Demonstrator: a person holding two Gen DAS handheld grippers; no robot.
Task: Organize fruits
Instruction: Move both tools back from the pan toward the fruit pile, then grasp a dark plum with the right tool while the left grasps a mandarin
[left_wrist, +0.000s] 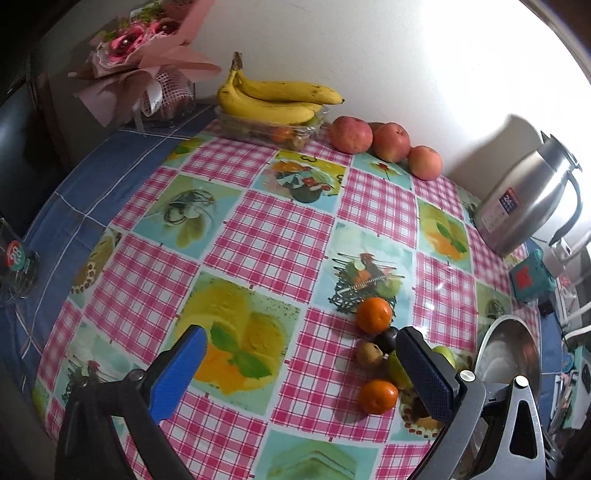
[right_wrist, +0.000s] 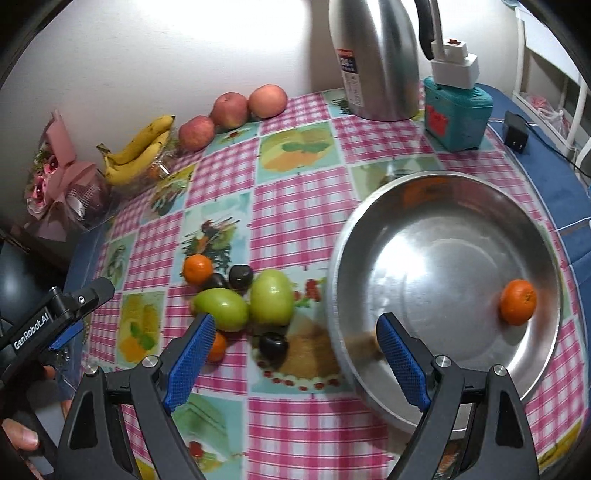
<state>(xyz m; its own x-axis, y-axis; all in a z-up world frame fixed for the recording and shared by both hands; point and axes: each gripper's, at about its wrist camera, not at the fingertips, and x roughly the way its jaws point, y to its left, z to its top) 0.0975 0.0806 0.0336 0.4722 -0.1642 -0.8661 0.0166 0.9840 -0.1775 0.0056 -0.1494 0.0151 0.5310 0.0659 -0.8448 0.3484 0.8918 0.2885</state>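
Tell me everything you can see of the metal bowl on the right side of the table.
The metal bowl is wide, shallow and round, apparently stainless steel, with a shiny, faintly scuffed inside. It sits upright on the checked tablecloth, in front of the steel kettle. One orange lies inside near its right wall. A blurred brownish thing shows at its near rim. The right gripper hangs open, one finger over that rim.

A: Left tool (left_wrist: 295, 365): black frame, blue textured pads, silver screws.
B: Same on right tool (right_wrist: 295, 354). White "GenRobot.AI" lettering on the left tool's black body; bare fingertip (right_wrist: 22, 439) at lower left.
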